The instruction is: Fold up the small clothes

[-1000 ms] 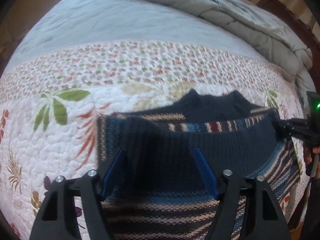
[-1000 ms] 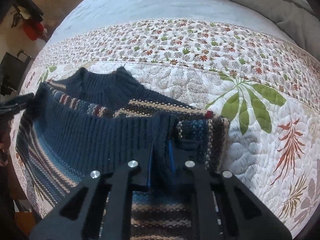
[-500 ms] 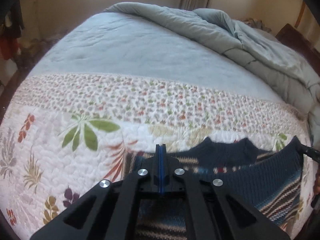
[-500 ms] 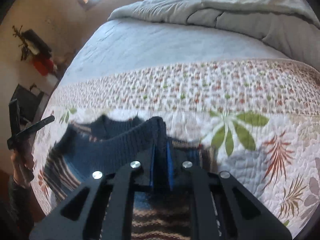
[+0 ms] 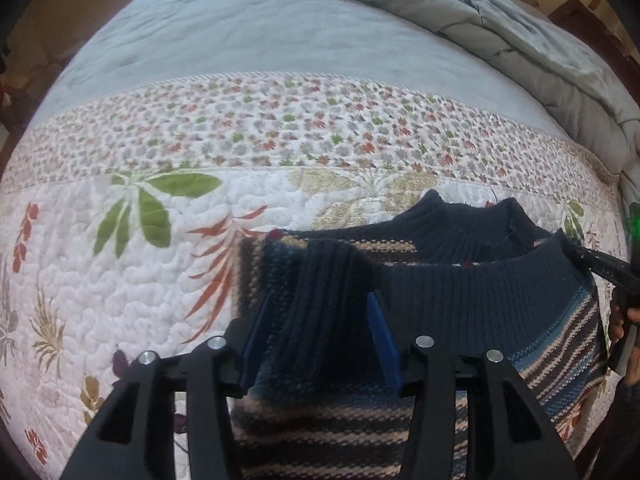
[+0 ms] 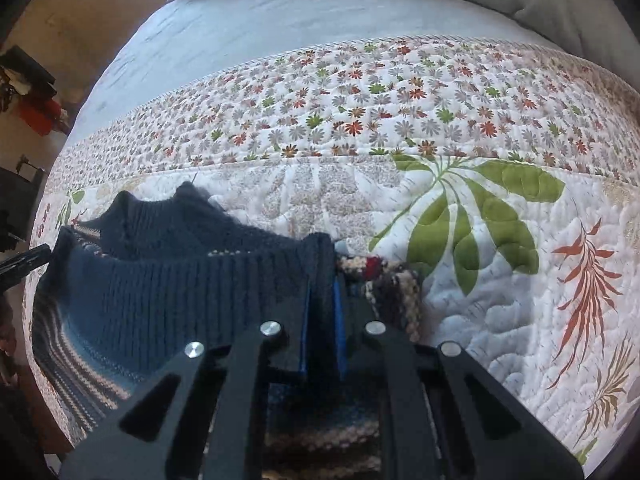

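A small knitted sweater (image 5: pixel 460 308) lies on the quilt, navy with tan and blue stripes, its ribbed navy hem folded up toward the collar (image 5: pixel 460 216). My left gripper (image 5: pixel 320 300) is opening, its blue pads (image 5: pixel 380 332) apart with a raised fold of the hem between them. My right gripper (image 6: pixel 322 286) is shut on the other corner of the hem (image 6: pixel 180 292). It also shows as a black tip (image 5: pixel 600 268) at the right edge of the left wrist view. The left gripper's tip (image 6: pixel 24 260) shows at the right wrist view's left edge.
A white floral quilt (image 5: pixel 120 280) covers the near part of the bed, with a pale blue sheet (image 5: pixel 260 32) beyond. A bunched grey duvet (image 5: pixel 520 32) lies at the far right. A hand (image 5: pixel 624 320) holds the right gripper's handle. Dark furniture (image 6: pixel 24 92) stands left of the bed.
Half a second ago my left gripper was shut; now its jaws stand apart around the hem fold. Both views have tipped back down toward the sweater. The right gripper keeps its hold.
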The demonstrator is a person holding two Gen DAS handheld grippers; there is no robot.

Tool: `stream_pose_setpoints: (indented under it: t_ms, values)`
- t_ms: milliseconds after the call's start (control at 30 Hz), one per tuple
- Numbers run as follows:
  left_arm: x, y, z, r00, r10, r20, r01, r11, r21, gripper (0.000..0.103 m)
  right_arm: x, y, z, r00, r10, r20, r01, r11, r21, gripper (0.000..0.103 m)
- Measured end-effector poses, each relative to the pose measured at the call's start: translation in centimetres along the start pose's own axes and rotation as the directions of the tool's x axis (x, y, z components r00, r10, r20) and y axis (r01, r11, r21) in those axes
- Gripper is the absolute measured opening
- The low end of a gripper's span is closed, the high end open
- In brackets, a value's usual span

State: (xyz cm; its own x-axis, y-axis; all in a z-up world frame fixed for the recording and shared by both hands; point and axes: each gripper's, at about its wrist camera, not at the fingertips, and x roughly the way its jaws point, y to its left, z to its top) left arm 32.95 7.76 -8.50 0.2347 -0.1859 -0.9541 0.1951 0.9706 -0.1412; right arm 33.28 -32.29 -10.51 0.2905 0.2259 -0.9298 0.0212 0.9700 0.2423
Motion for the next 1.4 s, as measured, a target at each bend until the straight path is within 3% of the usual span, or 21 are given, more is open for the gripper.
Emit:
stream_pose_setpoints:
  t_ms: [167, 233, 367, 433, 500, 600, 700, 833, 900, 967, 1033, 1067, 1100, 1200, 1400]
  values:
    - [1.5, -2.3, 0.0, 0.999, 0.023, -0.030, -0.021, 0.997, 0.074, 0.047, -0.2, -0.2, 0.1, 1.000, 0.005, -0.004, -0.005, 1.000, 0.001, 0.010]
    - [2.2, -2.7, -0.4, 0.998, 0.043, -0.051, -0.039, 0.996, 0.084, 0.008, 0.1, -0.3, 0.0, 1.000, 0.012, 0.000, -0.012, 1.000, 0.007, 0.010]
    - [1.7, -2.4, -0.4, 0.998, 0.070, -0.005, -0.070, 0.997, 0.034, 0.006, -0.9, -0.5, -0.3, 1.000, 0.024, 0.016, -0.025, 1.000, 0.012, 0.010]
    - [0.0, -1.8, 0.0, 0.993, 0.086, 0.078, -0.086, 0.996, -0.012, 0.006, -2.0, -0.6, -0.2, 0.999, 0.035, 0.039, -0.035, 0.999, 0.010, 0.010]
    - [-1.8, -1.3, 0.6, 0.988, 0.054, 0.147, -0.046, 0.997, -0.056, 0.006, -3.6, -0.8, 0.3, 0.995, 0.061, 0.081, -0.063, 0.998, 0.014, 0.010]
    - [-2.9, -1.8, 1.5, 0.975, 0.081, 0.209, -0.071, 0.996, -0.054, 0.006, -5.0, -1.4, 1.3, 0.988, 0.075, 0.136, -0.082, 0.995, 0.053, 0.010]
    - [-1.2, -1.9, 2.4, 0.979, 0.103, 0.176, -0.093, 0.993, -0.068, 0.006, -3.8, -1.6, 2.0, 0.992, 0.053, 0.116, -0.062, 0.995, 0.081, 0.009]
    - [4.6, -1.2, 1.9, 0.987, 0.156, 0.036, -0.152, 0.985, -0.077, 0.007, 0.4, -1.4, 1.4, 0.999, -0.024, 0.037, 0.021, 0.997, 0.081, 0.010]
    - [5.4, -1.7, 1.4, 0.981, 0.187, 0.051, -0.184, 0.982, -0.052, 0.011, 1.2, -1.0, 0.9, 0.998, -0.048, 0.047, 0.045, 0.997, 0.068, 0.011]
    - [4.9, -2.2, 1.4, 0.979, 0.196, 0.049, -0.194, 0.980, -0.034, 0.015, 0.5, -0.7, 0.8, 0.997, -0.055, 0.050, 0.053, 0.997, 0.048, 0.019]
    - [3.9, -2.5, 1.4, 0.980, 0.196, 0.025, -0.196, 0.980, -0.021, 0.033, -0.2, -0.5, 0.8, 0.998, -0.049, 0.043, 0.047, 0.998, 0.035, 0.021]
    - [3.0, -2.6, 1.4, 0.981, 0.193, 0.021, -0.192, 0.981, -0.018, 0.053, -0.9, -0.4, 0.6, 0.997, -0.057, 0.046, 0.056, 0.998, 0.027, 0.021]
    - [2.1, -2.6, 1.2, 0.981, 0.190, 0.028, -0.189, 0.982, -0.022, 0.064, -2.1, -0.5, 0.3, 0.997, -0.060, 0.051, 0.060, 0.998, 0.017, 0.023]
    - [-0.9, -2.5, -0.3, 0.989, 0.137, 0.057, -0.135, 0.990, -0.030, 0.069, -5.2, -1.1, -1.6, 0.998, -0.037, 0.044, 0.036, 0.999, 0.008, 0.040]
    - [-4.2, -3.0, -7.1, 0.987, 0.143, 0.071, -0.142, 0.990, -0.024, 0.072, -10.0, -3.6, -8.8, 1.000, 0.020, 0.018, -0.020, 1.000, 0.010, 0.043]
